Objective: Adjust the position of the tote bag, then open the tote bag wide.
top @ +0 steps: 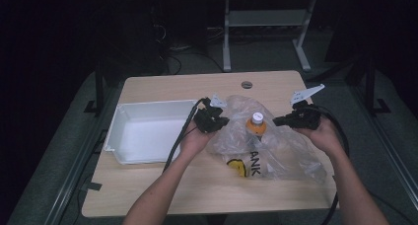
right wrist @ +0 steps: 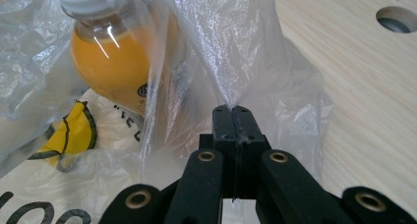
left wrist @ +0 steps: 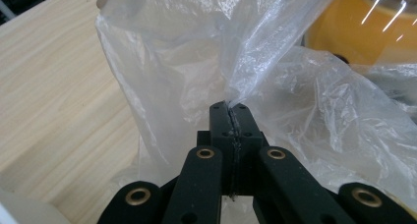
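Note:
A clear plastic bag (top: 276,146) with yellow and black print lies on the wooden table (top: 148,185), its mouth pulled up. Inside it stands a bottle of orange drink (top: 257,126) with a white cap. My left gripper (top: 224,121) is shut on the bag's left edge; in the left gripper view its jaws pinch the film (left wrist: 236,94) with the bottle (left wrist: 364,32) behind. My right gripper (top: 277,120) is shut on the bag's right edge; in the right gripper view the film (right wrist: 226,81) rises from its jaws and the bottle (right wrist: 118,62) sits to the left.
A white rectangular bin (top: 121,121) stands on the left part of the table, beside my left hand. A round cable hole (top: 246,84) sits near the table's far edge, also seen as the hole (right wrist: 396,20). Table legs and cables lie beyond.

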Action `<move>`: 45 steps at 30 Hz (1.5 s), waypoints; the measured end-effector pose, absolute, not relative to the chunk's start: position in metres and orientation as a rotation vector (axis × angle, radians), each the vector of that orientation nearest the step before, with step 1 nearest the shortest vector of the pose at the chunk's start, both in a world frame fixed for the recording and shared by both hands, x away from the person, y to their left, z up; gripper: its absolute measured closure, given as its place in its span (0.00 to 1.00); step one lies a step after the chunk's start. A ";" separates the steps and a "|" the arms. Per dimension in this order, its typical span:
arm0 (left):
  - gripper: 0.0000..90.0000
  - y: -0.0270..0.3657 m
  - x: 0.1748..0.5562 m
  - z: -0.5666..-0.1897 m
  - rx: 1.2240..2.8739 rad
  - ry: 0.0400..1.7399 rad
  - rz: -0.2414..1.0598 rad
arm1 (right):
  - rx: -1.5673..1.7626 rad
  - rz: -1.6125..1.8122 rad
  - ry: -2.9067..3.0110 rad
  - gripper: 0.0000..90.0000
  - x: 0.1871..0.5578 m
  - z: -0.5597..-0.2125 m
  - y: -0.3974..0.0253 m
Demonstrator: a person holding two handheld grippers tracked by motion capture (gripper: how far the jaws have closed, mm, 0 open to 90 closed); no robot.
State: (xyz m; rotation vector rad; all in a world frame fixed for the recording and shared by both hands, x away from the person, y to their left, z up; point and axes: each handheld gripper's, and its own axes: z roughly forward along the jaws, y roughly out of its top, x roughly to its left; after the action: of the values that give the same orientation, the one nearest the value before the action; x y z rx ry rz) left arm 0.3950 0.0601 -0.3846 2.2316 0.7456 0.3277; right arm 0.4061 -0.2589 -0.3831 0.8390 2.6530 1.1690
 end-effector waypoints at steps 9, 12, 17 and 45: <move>1.00 0.054 0.389 -0.397 2.236 0.763 0.323 | 0.907 1.156 2.654 1.00 0.402 -0.403 -0.259; 1.00 0.052 0.387 -0.401 2.237 0.762 0.327 | 0.942 1.164 2.649 1.00 0.400 -0.411 -0.261; 1.00 0.049 0.382 -0.407 2.228 0.785 0.326 | 0.966 1.175 2.632 1.00 0.397 -0.421 -0.264; 1.00 0.042 0.364 -0.439 2.214 0.816 0.291 | 1.044 1.186 2.602 1.00 0.384 -0.446 -0.267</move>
State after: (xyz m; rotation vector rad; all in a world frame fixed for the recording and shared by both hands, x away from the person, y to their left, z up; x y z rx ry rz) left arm 0.3641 0.0416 -0.4386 2.2138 0.8161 0.2911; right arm 0.3839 -0.2674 -0.4458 1.0437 2.6017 1.1860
